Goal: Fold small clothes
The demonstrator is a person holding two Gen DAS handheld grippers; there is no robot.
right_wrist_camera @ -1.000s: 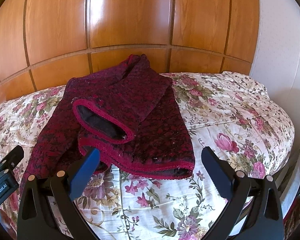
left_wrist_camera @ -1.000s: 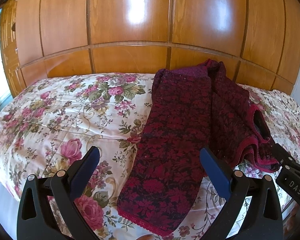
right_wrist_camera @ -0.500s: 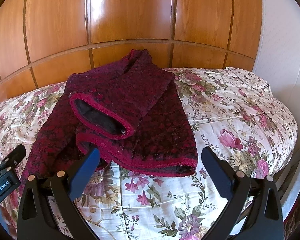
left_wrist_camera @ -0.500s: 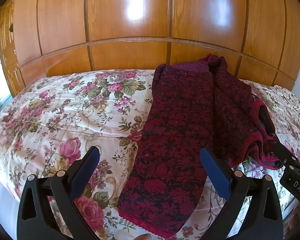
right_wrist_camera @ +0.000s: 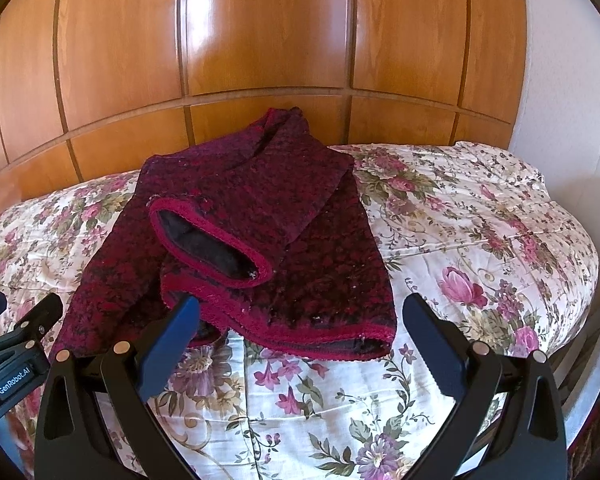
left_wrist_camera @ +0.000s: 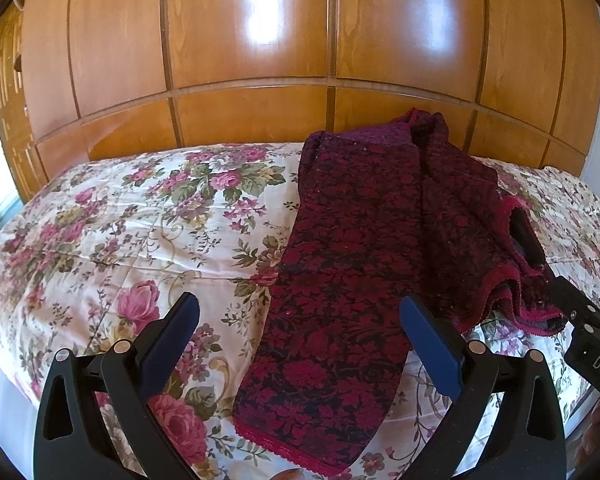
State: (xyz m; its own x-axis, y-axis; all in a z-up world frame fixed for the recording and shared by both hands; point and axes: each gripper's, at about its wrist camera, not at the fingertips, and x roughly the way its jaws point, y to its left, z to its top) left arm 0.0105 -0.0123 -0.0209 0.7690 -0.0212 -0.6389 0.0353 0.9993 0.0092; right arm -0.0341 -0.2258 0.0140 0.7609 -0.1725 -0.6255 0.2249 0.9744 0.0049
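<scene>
A dark red patterned knit garment [left_wrist_camera: 352, 264] lies on the floral bedspread [left_wrist_camera: 148, 216], partly folded, with one long part reaching the near edge. In the right wrist view the garment [right_wrist_camera: 284, 248] shows a sleeve cuff [right_wrist_camera: 208, 248] folded on top of its body. My left gripper [left_wrist_camera: 300, 320] is open and empty, just above the long part near the bed's front. My right gripper [right_wrist_camera: 300, 320] is open and empty, in front of the garment's red hem [right_wrist_camera: 320, 332]. Each gripper shows at the edge of the other's view.
A glossy wooden panelled headboard [left_wrist_camera: 260, 60] rises behind the bed. A white wall [right_wrist_camera: 568, 80] stands at the right. The bed's right edge [right_wrist_camera: 580, 304] drops away, with objects beside it. The bedspread left of the garment is bare floral cloth.
Both grippers have drawn back and risen slightly, so the garment sits a little lower and farther in both views. The garment has not moved. Both grippers stay open.
</scene>
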